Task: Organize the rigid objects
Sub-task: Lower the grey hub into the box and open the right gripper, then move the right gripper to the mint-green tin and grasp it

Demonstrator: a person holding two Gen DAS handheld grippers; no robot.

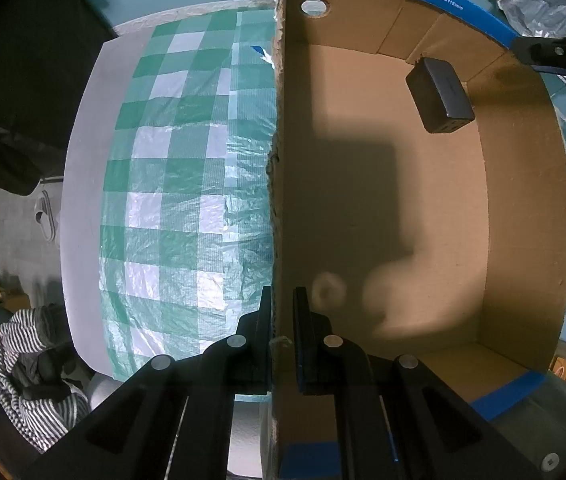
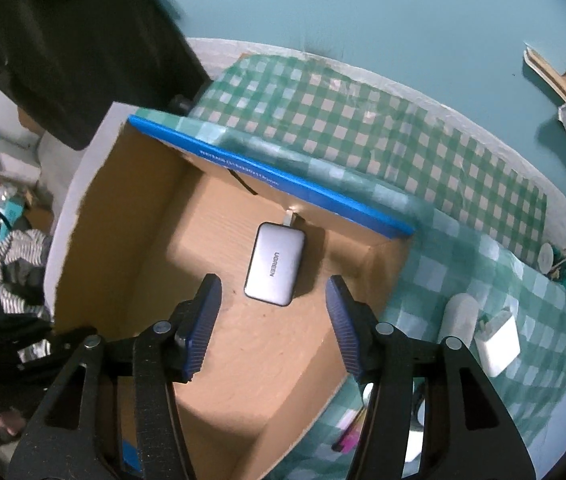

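An open cardboard box (image 1: 523, 200) with blue tape on its rim stands on a green checked tablecloth (image 1: 171, 168). My left gripper (image 1: 281, 312) points down over the box's left wall and is shut on that wall, one finger outside and one inside. A flat grey hub (image 2: 275, 264) marked UGREEN lies on the box floor near the far wall; in the left wrist view the hub (image 1: 439, 96) looks dark. My right gripper (image 2: 275, 312) hovers above the box (image 2: 95, 240), open, with nothing between its blue pads (image 2: 203, 320). The hub lies below them, apart.
To the right of the box, on the cloth (image 2: 363, 132), stand a white cylinder (image 2: 459, 316) and a white charger block (image 2: 497, 344). A pink item (image 2: 347, 440) shows near the box's front right corner. A dark chair back (image 2: 83, 48) stands behind the table's left end.
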